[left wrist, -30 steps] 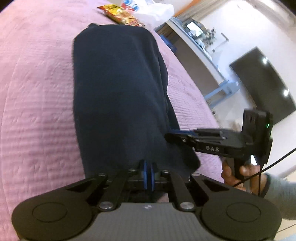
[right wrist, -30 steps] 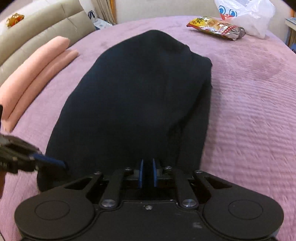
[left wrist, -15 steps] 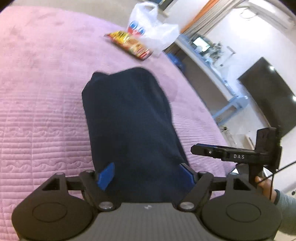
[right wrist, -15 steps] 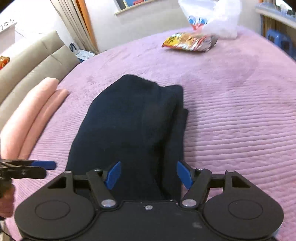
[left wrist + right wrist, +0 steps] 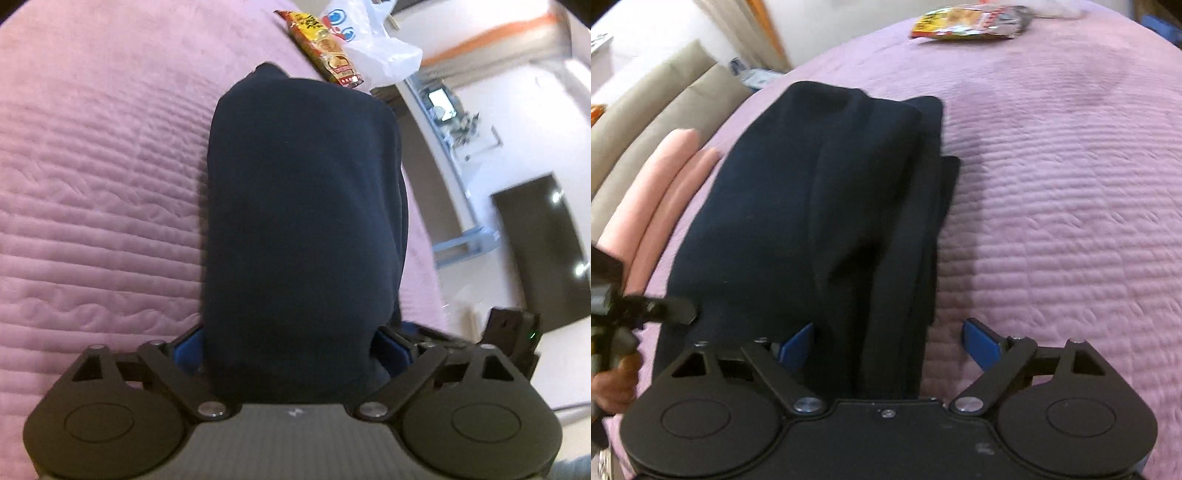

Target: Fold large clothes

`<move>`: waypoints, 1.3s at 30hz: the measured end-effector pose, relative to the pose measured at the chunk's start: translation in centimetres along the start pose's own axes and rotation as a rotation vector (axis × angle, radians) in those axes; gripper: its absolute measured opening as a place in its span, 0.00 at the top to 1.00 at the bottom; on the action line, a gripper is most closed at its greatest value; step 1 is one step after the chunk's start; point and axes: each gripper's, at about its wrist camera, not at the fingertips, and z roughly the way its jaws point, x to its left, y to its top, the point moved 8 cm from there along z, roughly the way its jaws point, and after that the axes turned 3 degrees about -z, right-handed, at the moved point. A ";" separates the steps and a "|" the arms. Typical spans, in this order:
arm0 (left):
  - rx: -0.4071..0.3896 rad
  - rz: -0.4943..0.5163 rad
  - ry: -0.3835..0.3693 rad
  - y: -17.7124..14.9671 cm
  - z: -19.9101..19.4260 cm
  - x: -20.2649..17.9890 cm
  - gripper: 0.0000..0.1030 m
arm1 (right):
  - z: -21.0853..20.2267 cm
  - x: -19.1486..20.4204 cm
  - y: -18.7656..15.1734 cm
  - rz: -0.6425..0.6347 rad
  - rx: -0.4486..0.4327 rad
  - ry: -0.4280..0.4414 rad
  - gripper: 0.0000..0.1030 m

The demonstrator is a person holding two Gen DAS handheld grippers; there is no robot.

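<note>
A dark navy garment [image 5: 303, 206], folded into a long narrow strip, lies on the pink quilted bed [image 5: 92, 184]. My left gripper [image 5: 291, 350] is open, its blue pads either side of the strip's near end, which reaches in between them. In the right wrist view the same garment [image 5: 820, 206] shows its layered right edge. My right gripper [image 5: 888, 343] is open, with the garment's near right edge between its pads. The left gripper [image 5: 657, 310] shows at the left edge of that view, and the right gripper's body [image 5: 513, 332] shows low right in the left wrist view.
A yellow-red snack packet [image 5: 325, 55] and a white plastic bag [image 5: 369, 44] lie at the far end of the bed; the packet [image 5: 967, 20] also shows in the right view. Pink bolsters [image 5: 657, 192] and a beige headboard [image 5: 665, 107] are at left. A desk and a dark screen [image 5: 543, 251] are at right.
Both grippers were shut on the garment's near end a second ago, then opened and let go. Since then both have come down and forward so that the near end lies between their open pads.
</note>
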 end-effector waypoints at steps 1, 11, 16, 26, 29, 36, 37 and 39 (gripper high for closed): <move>-0.006 -0.016 -0.024 0.2 0.4 0.1 0.02 | 0.1 0.2 0.1 -0.004 0.004 0.025 0.00; -0.150 0.122 -0.001 -0.2 -0.3 -2.3 0.42 | 0.0 2.4 -0.7 0.056 -0.050 0.090 0.44; -0.161 0.172 -0.109 -1.8 -5.4 -5.6 0.44 | -3.9 6.5 -1.3 0.018 -0.114 0.069 0.51; -0.172 0.239 -0.198 -9.5 -20.2 -8.6 0.44 | -14.5 20.9 -7.4 -0.062 -0.215 0.046 0.51; -0.154 0.229 -0.194 -12.2 -21.9 -7.1 0.44 | -15.1 23.5 -9.8 -0.077 -0.196 0.034 0.51; -0.129 0.113 -0.063 -18.9 -18.4 2.0 0.42 | -9.7 23.4 -16.7 -0.035 -0.072 0.017 0.52; -0.128 0.105 -0.035 -19.9 -17.6 3.9 0.37 | -8.3 22.7 -17.9 -0.036 -0.054 -0.002 0.53; -0.177 0.060 -0.112 -21.1 -17.7 6.2 0.34 | -6.5 21.6 -19.8 -0.019 -0.035 -0.002 0.51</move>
